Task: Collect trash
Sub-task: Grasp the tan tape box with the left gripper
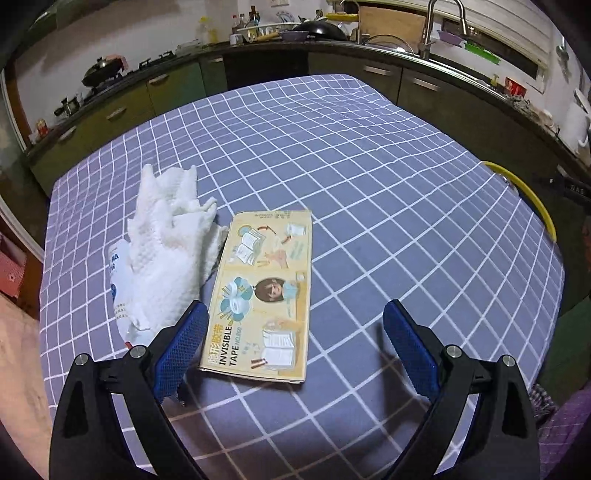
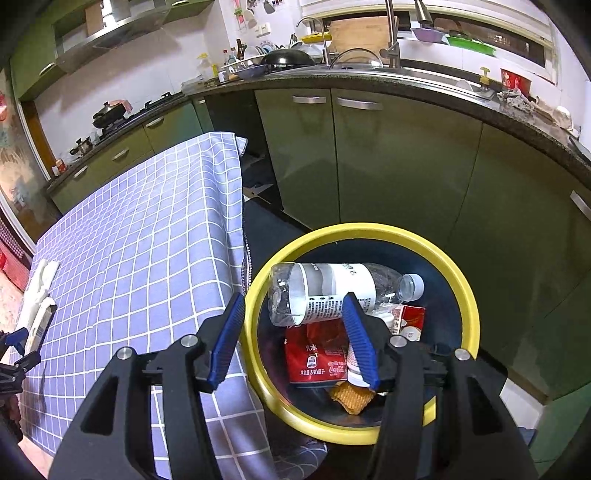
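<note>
- A bottle [image 2: 332,291], red carton [image 2: 314,354] and wrappers are seen inside the yellow-rimmed bin [image 2: 458,280], lower right.
- The right gripper [image 2: 291,343] is spread, empty, above it.
- The left gripper [image 1: 295,350] is spread over the tape box [image 1: 262,291] beside the tissue [image 1: 166,243] on the tabletop [image 1: 369,184].

Both views are evenly lit by indoor light from above — bright on the white wall tiles [image 2: 155,85], dimmer toward the floor. Shadows are soft. Strong fisheye bending curves the cabinets [image 2: 388,155], and black vignette fills the corners — focus stays sharp.

checked tablecloth [image 1: 369,192], green cabinets [image 2: 388,166], faucet [image 1: 428,33]
</note>
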{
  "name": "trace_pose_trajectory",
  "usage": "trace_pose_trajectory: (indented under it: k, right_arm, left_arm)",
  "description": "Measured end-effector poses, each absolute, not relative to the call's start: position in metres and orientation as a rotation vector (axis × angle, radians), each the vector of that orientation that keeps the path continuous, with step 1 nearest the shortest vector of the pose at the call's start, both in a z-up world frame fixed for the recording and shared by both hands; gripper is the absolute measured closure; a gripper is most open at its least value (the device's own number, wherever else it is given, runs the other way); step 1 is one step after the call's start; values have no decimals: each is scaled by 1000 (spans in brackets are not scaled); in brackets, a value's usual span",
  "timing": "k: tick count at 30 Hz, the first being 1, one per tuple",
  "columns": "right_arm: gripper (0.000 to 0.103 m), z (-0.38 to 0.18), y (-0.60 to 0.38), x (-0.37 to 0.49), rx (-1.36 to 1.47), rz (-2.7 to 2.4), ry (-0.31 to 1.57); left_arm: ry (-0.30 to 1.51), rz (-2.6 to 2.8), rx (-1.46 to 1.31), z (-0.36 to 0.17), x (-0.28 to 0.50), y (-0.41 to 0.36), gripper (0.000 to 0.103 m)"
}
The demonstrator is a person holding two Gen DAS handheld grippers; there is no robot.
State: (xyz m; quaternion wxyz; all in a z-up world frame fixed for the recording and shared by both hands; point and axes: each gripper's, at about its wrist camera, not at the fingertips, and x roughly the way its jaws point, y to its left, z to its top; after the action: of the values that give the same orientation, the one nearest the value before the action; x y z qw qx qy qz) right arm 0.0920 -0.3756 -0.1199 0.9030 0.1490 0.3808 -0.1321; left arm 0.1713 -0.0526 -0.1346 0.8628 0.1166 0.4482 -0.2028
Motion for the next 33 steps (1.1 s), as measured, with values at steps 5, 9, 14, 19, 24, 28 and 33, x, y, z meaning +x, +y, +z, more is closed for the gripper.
trace_pose_trajectory:
  k: [5, 9, 14, 19, 24, 28, 33]
  right_arm:
    - [50, -121, -376, 93, 312, -268, 788]
    - [49, -123, -376, 94, 314, -262, 792]
    - [49, -124, -376, 94, 317, -257, 794]
    - [48, -126, -376, 94, 321, -255, 791]
    - [48, -127, -377, 94, 329, -248, 793]
    - [48, -127, -378, 94, 331, -245, 792]
    - [48, -126, -377, 94, 332, -237, 789]
  left_arm:
    - [963, -449, 230, -132, 168, -61, 9]
    - [968, -398, 258, -136, 171, -65, 10]
    - [983, -319, 211, -142, 181, -64, 28]
    - [976, -323, 202, -140, 175, -69, 43]
    - [958, -355, 187, -136, 162, -72, 44]
    - [901, -382, 198, -123, 147, -81, 45]
    - [861, -416, 222, -107, 131, -93, 45]
